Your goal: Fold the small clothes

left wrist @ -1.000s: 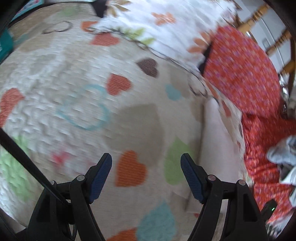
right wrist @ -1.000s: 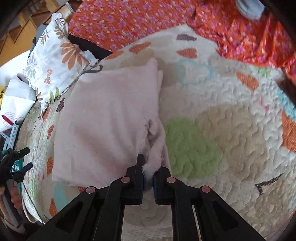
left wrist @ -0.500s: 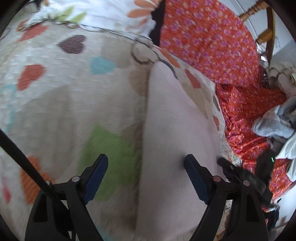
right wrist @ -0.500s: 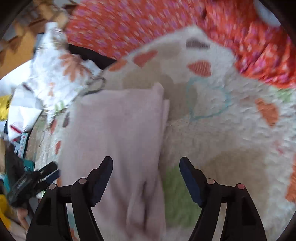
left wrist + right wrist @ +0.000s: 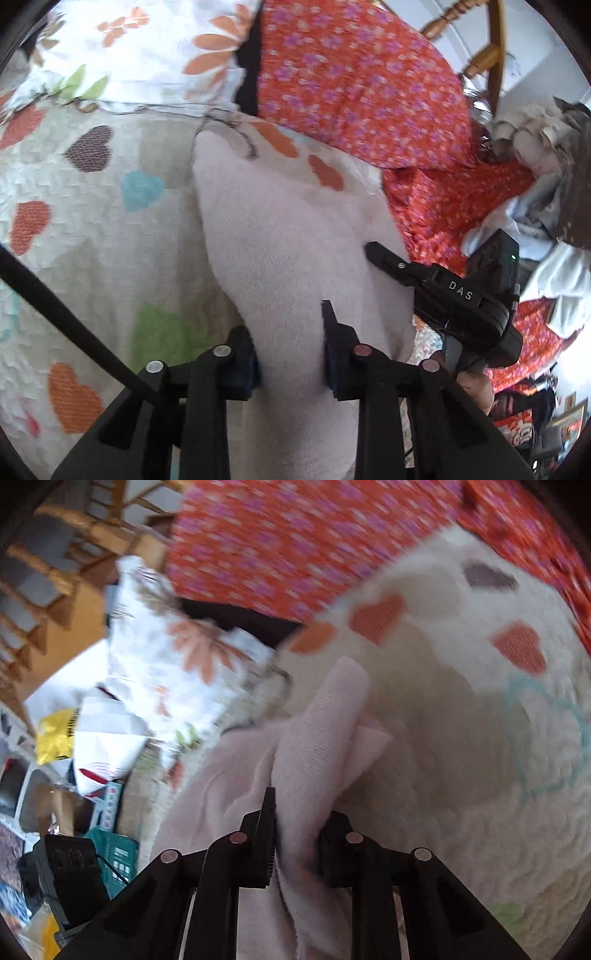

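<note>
A pale pink garment (image 5: pixel 280 236) lies on a heart-patterned quilt (image 5: pixel 92 221). My left gripper (image 5: pixel 288 332) is closing on its near edge, and the pads press a raised hump of the cloth between them. To the right, my right gripper (image 5: pixel 380 254) reaches onto the same garment, held by a hand (image 5: pixel 476 387). In the right wrist view, the right gripper (image 5: pixel 301 812) is closing too, with a bunched fold of the pink garment (image 5: pixel 317 738) pinched between its pads and standing up beyond them.
A red floral cloth (image 5: pixel 351 74) and a white pillow with orange flowers (image 5: pixel 147 55) border the quilt at the back. Loose grey and white clothes (image 5: pixel 535 229) pile up at the right. A wooden chair (image 5: pixel 491 55) stands behind. Boxes and clutter (image 5: pixel 92 757) lie off the quilt's edge.
The left gripper swung from bare quilt onto the pink garment and closed on it. The right gripper let go of the hem, opened wide, moved forward, then closed on a fold.
</note>
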Available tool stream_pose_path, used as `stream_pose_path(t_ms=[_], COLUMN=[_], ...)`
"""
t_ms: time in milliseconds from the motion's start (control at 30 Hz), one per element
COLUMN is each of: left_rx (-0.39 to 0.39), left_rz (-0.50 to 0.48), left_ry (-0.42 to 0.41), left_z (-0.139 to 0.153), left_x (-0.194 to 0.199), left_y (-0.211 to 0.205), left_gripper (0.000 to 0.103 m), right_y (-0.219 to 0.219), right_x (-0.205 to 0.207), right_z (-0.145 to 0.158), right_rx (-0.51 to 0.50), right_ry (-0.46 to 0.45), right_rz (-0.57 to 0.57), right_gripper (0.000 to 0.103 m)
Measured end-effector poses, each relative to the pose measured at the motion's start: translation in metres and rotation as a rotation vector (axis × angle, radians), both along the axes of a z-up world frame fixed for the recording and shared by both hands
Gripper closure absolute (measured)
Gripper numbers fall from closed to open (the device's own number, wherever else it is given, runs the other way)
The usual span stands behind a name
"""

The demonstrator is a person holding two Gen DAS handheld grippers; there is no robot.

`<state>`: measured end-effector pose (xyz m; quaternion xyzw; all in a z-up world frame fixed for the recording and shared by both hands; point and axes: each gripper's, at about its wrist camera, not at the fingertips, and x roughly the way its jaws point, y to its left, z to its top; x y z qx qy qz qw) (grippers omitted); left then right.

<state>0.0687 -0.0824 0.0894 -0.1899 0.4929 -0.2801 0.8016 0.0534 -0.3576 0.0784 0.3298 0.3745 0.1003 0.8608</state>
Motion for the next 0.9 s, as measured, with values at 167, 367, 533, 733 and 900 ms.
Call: stream_pose_path(t_ms=[167, 367, 533, 733, 900], left_rx=[0.167, 0.141, 0.194, 0.246, 0.267], left_rz=[0.117, 0.112, 0.08, -0.002, 0.012], left_ry=[0.195, 0.205, 0.188, 0.082, 0.026], left_z=[-0.056, -0.062, -0.075, -0.074, -0.069], left_x=[0.014, 0.0, -0.028, -0.052, -0.067], left_y=[0.025, 0.037, 0.033, 0.032, 0.045], left_gripper=[0.056, 0.05, 0.045, 0.039, 0.03], right_y=[-0.001, -0.012, 0.019, 0.005, -0.022], right_x=[0.008, -0.028, -0.04, -0.053, -0.07], right_z=[-0.023, 0.001, -0.011, -0.059, -0.048], right_rx=[-0.178, -0.124, 0.108, -0.206, -0.419], right_ry=[0.131, 0.029, 0.027, 0.21, 0.244], right_rz=[-0.095, -0.096, 0.152, 0.112, -0.091], right_gripper=[0.074, 0.074, 0.072, 0.103, 0.069])
